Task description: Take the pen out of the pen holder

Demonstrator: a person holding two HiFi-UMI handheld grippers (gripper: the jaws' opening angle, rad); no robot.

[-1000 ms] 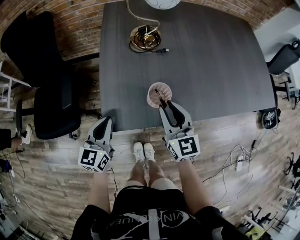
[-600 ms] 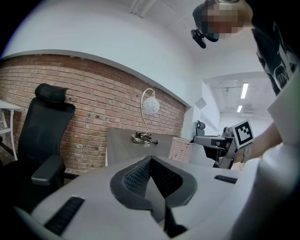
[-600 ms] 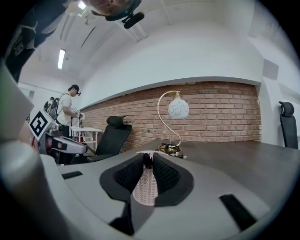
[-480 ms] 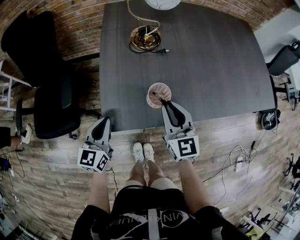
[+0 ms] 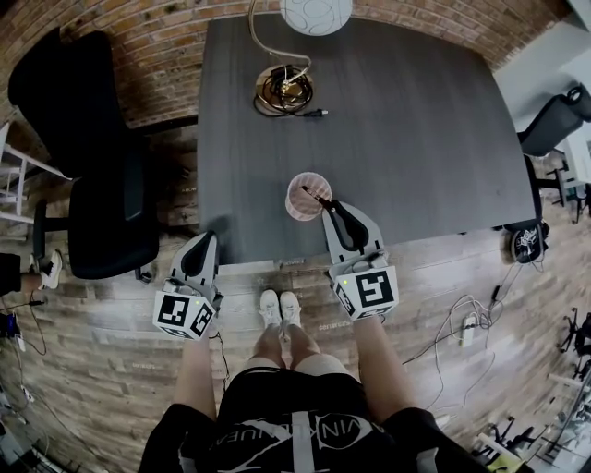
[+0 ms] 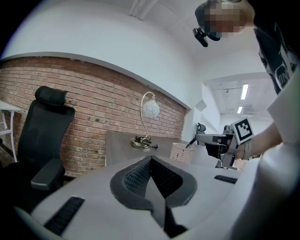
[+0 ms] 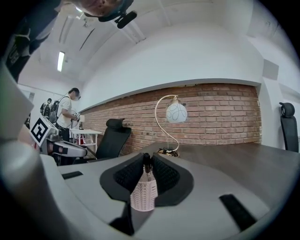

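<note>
A pink mesh pen holder [image 5: 307, 197] stands near the front edge of the dark table [image 5: 406, 120]. A black pen [image 5: 317, 195] leans out of it toward my right gripper [image 5: 330, 205]. In the right gripper view the pen's top [image 7: 147, 163] is pinched between the ribbed pads, with the holder [image 7: 143, 197] just below; that gripper [image 7: 147, 159] is shut on it. My left gripper [image 5: 209, 236] hangs at the table's front left corner, shut [image 6: 151, 159] with nothing in it. From the left gripper view the holder [image 6: 181, 152] and pen [image 6: 191, 141] show at the right.
A lamp with a white globe [image 5: 317, 11] and a coiled cable at its base [image 5: 283, 85] stand at the table's far side. A black office chair [image 5: 92, 185] is left of the table, another [image 5: 554, 115] at the right. A person [image 7: 65, 119] stands far off.
The right gripper's jaws have closed onto the top of the pen. The left gripper has stayed where it was.
</note>
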